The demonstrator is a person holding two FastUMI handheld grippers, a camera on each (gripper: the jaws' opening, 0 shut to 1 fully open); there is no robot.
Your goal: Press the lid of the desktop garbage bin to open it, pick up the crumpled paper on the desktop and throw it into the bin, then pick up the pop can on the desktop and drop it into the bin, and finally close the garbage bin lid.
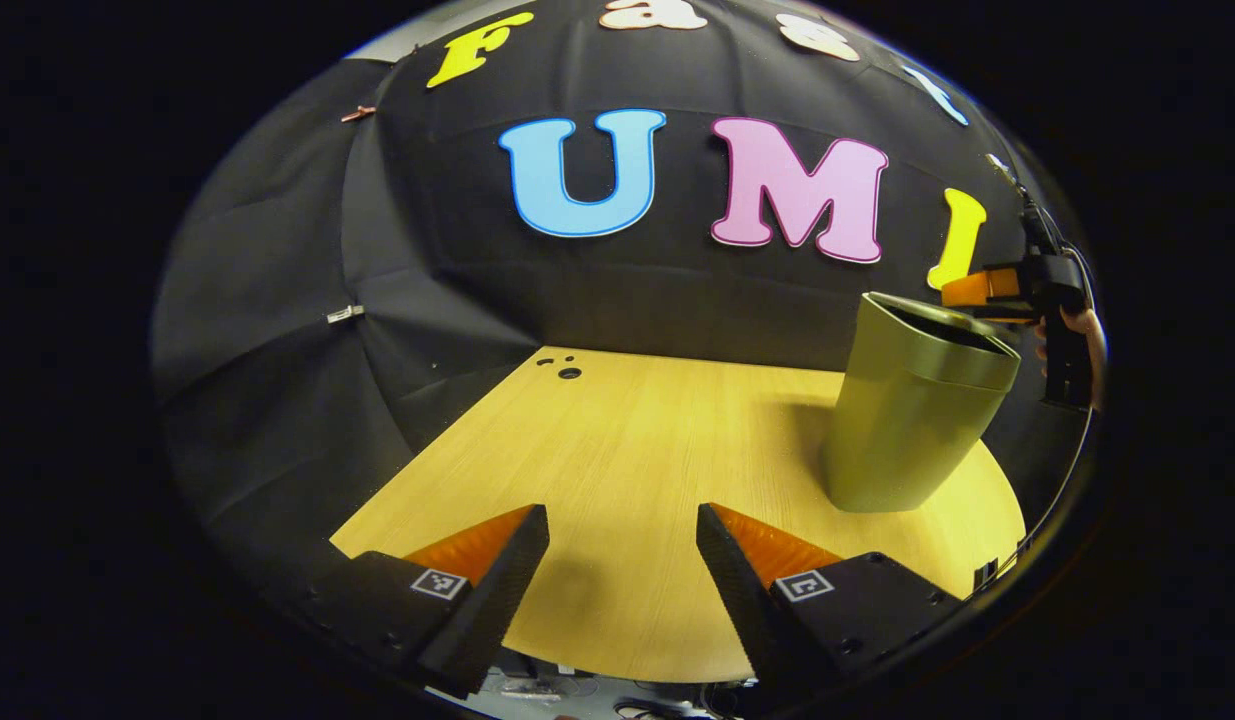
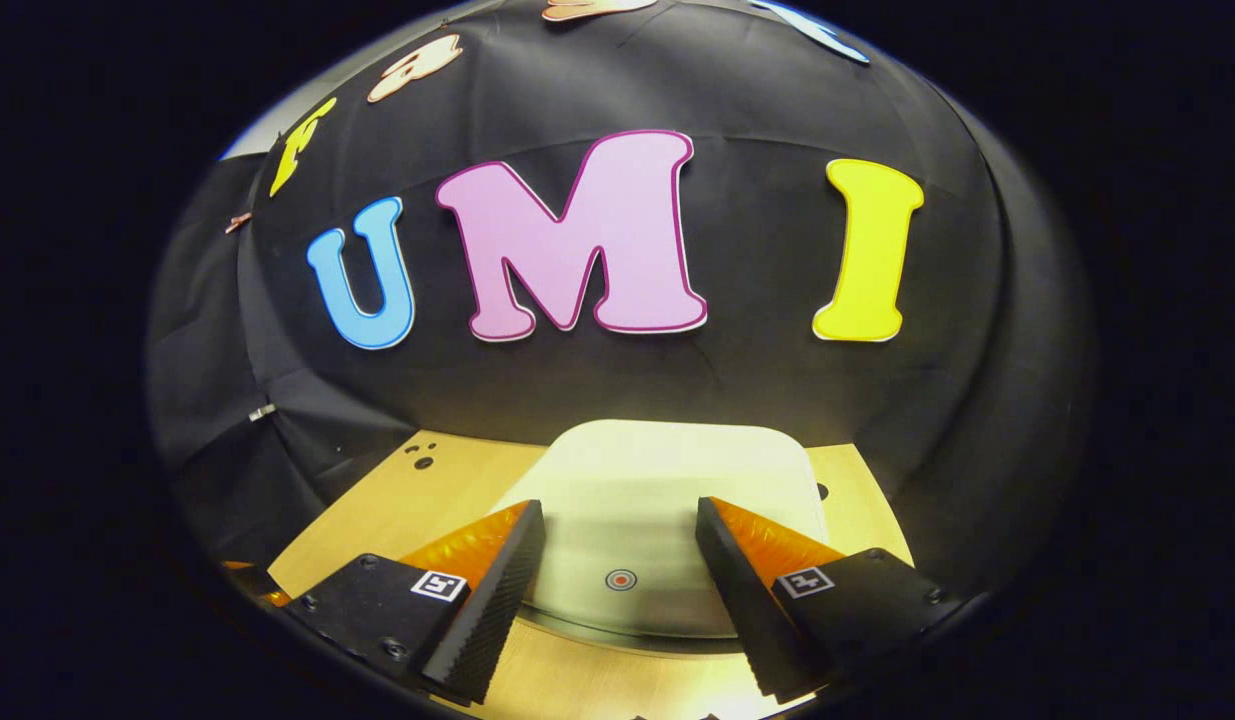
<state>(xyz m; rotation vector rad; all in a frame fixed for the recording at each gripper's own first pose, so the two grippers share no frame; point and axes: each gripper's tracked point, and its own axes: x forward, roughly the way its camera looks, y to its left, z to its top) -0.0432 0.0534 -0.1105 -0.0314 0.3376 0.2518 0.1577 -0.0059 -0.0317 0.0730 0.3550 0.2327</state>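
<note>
So, starting with the left gripper view: a light wood-grain desktop is seen stretching ahead, backed by black cloth hung as the booth wall. A few small dark holes are drilled near the far edge of the top. The left gripper is held above the near edge of the desktop with its fingers spread wide, and nothing is held between them, just bare wood. The garbage bin is stood on the right part of the desktop, well apart from this gripper. It's an olive-green, tapered tub, narrower at the base, and the top edge looks dark from this side. Whether the lid is fully down can't be told from this angle. Just past the bin's top rim, the right gripper is seen hovering, with a hand wrapped around its handle.

Over in the right gripper view, the same black cloth and wood top are seen, with the holes off to the left. The pale, rounded-rectangle lid of the bin is seen right under the fingers, with a small red ring mark printed near its front edge. The fingers are spread wide here too, nothing is clamped, and the ring mark sits between them. Whether the tips are touching the lid can't be told.
</note>
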